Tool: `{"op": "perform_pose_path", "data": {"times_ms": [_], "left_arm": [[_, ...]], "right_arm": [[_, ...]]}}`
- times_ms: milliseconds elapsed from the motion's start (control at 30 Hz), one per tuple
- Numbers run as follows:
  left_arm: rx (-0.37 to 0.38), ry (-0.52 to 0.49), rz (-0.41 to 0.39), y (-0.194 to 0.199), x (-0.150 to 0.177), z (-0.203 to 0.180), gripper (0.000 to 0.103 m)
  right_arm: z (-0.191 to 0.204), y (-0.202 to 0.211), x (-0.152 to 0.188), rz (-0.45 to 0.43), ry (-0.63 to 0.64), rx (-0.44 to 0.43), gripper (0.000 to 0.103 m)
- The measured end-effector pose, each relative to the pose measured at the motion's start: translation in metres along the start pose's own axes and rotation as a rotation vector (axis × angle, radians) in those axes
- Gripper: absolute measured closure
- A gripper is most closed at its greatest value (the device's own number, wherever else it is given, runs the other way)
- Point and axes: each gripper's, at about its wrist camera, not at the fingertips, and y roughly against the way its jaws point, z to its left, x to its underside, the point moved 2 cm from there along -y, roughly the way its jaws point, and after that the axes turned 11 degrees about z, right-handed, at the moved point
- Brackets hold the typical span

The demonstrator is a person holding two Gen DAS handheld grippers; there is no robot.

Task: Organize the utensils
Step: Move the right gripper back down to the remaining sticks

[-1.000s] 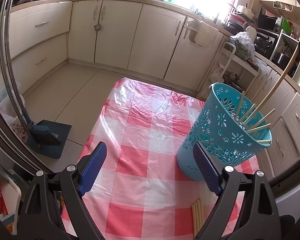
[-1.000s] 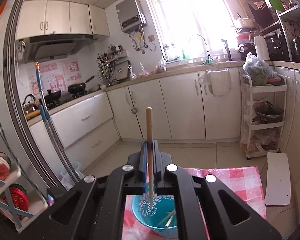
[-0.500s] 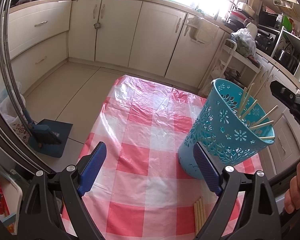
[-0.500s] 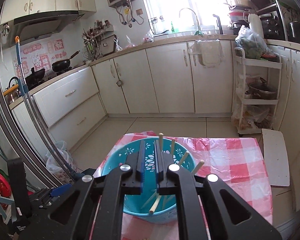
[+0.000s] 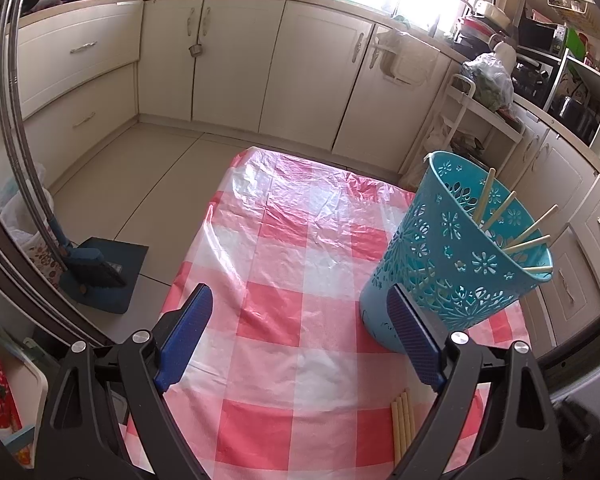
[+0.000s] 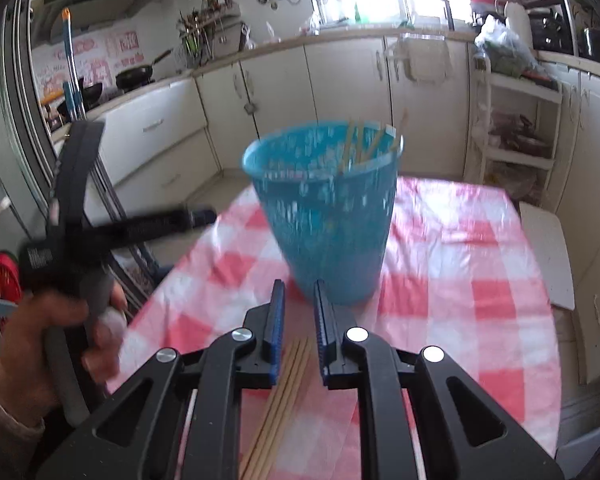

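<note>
A teal perforated basket [image 5: 452, 264] [image 6: 328, 216] stands on the red-checked tablecloth [image 5: 284, 240] with several wooden chopsticks [image 5: 528, 236] [image 6: 356, 144] leaning inside it. More chopsticks [image 5: 402, 424] [image 6: 288, 392] lie in a bundle on the cloth near the front edge. My left gripper [image 5: 300, 296] is open wide with nothing between its fingers; the basket's base sits just beyond its right finger. My right gripper [image 6: 299, 286] hovers low over the lying bundle, its jaws a narrow gap apart and holding nothing. The right wrist view is blurred.
A person's hand [image 6: 60, 332] holds the left gripper at the table's left side. A dustpan and brush [image 5: 100, 276] rest on the floor to the left. Cabinets ring the room, a white cart [image 5: 472, 120] stands behind the basket, and a white board [image 6: 548, 256] lies off the table's right edge.
The right gripper let a chopstick go into the basket, then sank toward the table; its jaws now stand slightly apart above the lying bundle. The left gripper has kept still.
</note>
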Motion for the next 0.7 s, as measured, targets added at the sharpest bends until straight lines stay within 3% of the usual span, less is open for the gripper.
{"op": "perform_pose_path", "data": {"times_ms": [200,700], "left_arm": [[-0.012,-0.014,0.014,-0.004,0.003,-0.002,0.018],[-0.033,-0.038,0.041,-0.012,0.006,-0.007,0.018]], "right_arm": [[-0.001,-0.038,0.024,0.129,-0.008,0.018,0.090],[0.001,-0.057,0.034,0.151,0.000,0.013,0.090]]}}
